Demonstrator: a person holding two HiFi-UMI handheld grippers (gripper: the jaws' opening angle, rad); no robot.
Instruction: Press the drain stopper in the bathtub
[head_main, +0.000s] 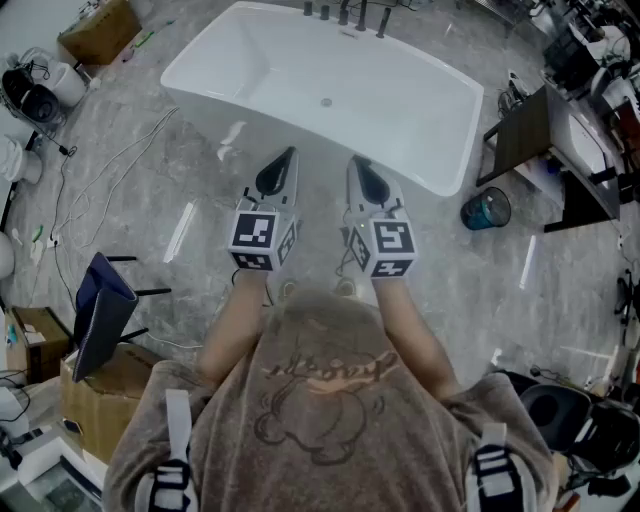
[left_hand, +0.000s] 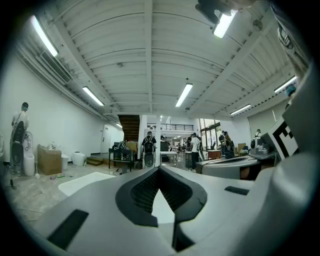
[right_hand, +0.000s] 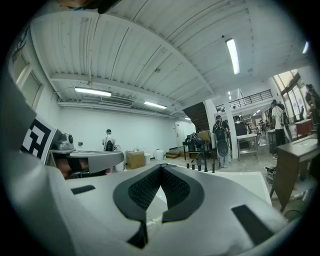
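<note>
The white bathtub (head_main: 250, 60) lies across the top of the head view, and the small round drain stopper (head_main: 326, 102) sits in the middle of its floor. Both grippers hover side by side over the floor just short of the tub's near rim, pointing toward it. My left gripper (head_main: 288, 156) is shut with nothing between its tips; the same holds for my right gripper (head_main: 356, 163). In the left gripper view the jaws (left_hand: 159, 170) meet at the tip, with the tub (left_hand: 82, 183) low at the left. The right gripper view shows touching tips (right_hand: 161, 168) and the tub (right_hand: 240, 183) behind them.
Dark tap fittings (head_main: 345, 14) stand on the tub's far rim. A blue bin (head_main: 487, 209) and a dark desk (head_main: 560, 150) are to the right. Cables (head_main: 100, 170) trail over the grey floor at left, beside a cardboard box (head_main: 100, 30). People stand far off.
</note>
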